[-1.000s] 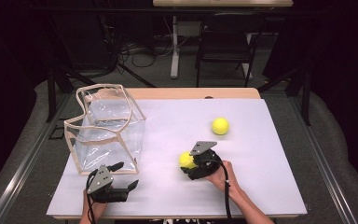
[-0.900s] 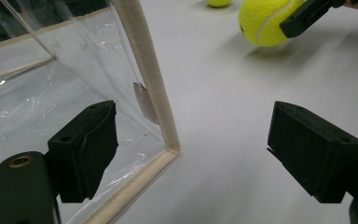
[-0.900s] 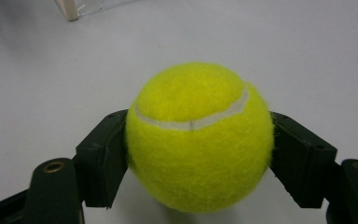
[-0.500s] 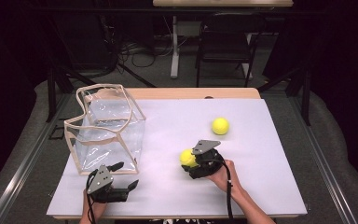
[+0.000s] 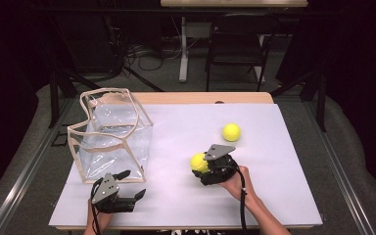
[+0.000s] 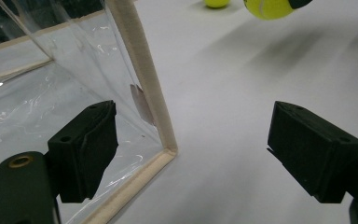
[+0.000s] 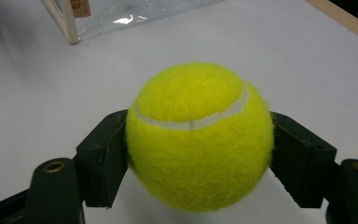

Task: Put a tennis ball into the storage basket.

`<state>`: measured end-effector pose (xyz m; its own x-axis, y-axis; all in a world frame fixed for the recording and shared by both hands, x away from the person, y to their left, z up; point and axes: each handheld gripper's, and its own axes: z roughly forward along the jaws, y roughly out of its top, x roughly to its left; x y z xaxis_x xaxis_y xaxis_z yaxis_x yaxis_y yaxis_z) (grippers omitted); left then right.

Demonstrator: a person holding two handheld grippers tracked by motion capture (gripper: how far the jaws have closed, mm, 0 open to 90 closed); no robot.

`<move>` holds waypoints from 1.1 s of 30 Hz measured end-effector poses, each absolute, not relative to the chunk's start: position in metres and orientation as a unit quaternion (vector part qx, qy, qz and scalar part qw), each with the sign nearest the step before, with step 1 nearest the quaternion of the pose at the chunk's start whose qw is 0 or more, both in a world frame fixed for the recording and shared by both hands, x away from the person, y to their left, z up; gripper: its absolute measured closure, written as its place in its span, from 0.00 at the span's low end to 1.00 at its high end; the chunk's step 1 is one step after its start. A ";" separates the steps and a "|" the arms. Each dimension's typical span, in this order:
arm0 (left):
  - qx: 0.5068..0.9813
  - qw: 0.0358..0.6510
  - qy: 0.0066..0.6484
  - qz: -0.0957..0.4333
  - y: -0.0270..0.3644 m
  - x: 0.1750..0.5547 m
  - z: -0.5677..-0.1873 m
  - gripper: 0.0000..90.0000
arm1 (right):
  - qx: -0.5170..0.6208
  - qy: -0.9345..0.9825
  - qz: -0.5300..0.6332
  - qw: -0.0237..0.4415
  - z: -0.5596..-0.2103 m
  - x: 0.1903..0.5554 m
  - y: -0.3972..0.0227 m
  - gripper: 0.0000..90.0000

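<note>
Gripping tennis ball (image 7: 199, 137) (open tabletop (image 5: 274, 196) around)

Tennis ball (image 7: 199, 137): yellow-green felt, white seam curving across its upper face. It is clamped between the two black jaws of the right gripper (image 5: 201, 165), one pad pressing each side, and protrudes above and forward of them. It is raised off the white table surface.
</note>
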<state>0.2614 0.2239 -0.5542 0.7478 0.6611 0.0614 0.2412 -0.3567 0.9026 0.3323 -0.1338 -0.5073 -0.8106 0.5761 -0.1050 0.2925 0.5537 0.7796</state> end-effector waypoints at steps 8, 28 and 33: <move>0.795 0.491 0.286 0.212 0.224 0.262 -0.555 0.18 | 0.252 0.858 0.408 0.184 -0.499 0.330 -0.138 0.29; 0.793 0.490 0.291 0.214 0.226 0.263 -0.555 0.18 | 0.252 0.858 0.408 0.183 -0.493 0.332 -0.133 0.29; 0.793 0.491 0.291 0.214 0.226 0.263 -0.555 0.18 | 0.251 0.856 0.412 0.187 -0.489 0.333 -0.131 0.29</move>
